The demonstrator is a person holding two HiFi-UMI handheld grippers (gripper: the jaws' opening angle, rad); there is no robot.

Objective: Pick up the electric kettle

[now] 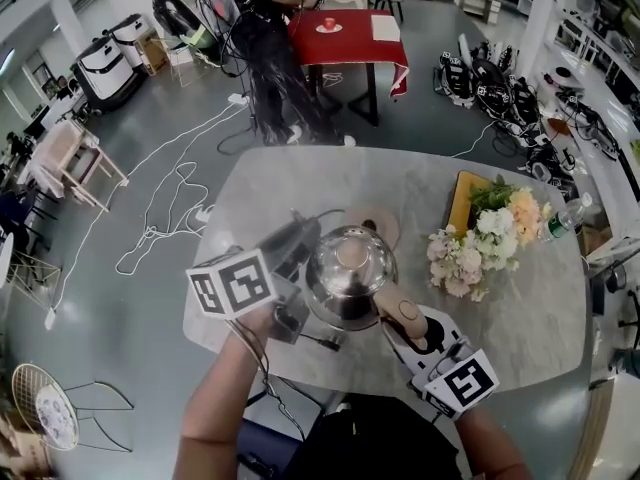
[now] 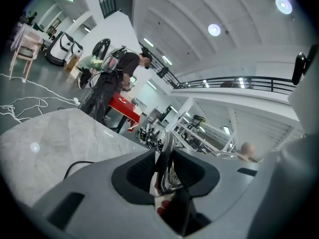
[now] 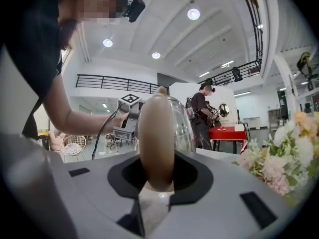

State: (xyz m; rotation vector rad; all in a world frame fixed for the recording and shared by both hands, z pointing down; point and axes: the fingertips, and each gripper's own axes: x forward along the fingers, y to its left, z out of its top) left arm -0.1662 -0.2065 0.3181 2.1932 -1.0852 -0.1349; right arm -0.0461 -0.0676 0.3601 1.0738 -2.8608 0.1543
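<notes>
Low in the middle of the head view, we hold the electric kettle (image 1: 345, 268) between our two claws, over the near part of the pale marble counter (image 1: 540, 318). Our right claw (image 1: 412, 326), at the lower right of the frame, is clamped on the kettle's tan handle (image 3: 155, 128): in the right gripper view the handle stands upright between the jaws and fills the gap, with the steel body just behind it. Our left claw (image 2: 167, 166) sits at the left of the kettle, and in the left gripper view its jaws are closed on a narrow shiny metal part of the kettle. We cannot tell whether the kettle's bottom touches the counter. Just beyond the kettle a round tan disc (image 1: 380, 223) lies on the counter. A bunch of white and peach flowers (image 1: 480, 243) lies to the right of the kettle, apart from it, and a yellow board (image 1: 462, 198) lies behind the flowers. At the top of the frame a person (image 1: 268, 48) in dark clothes stands on the grey floor (image 1: 150, 118).
</notes>
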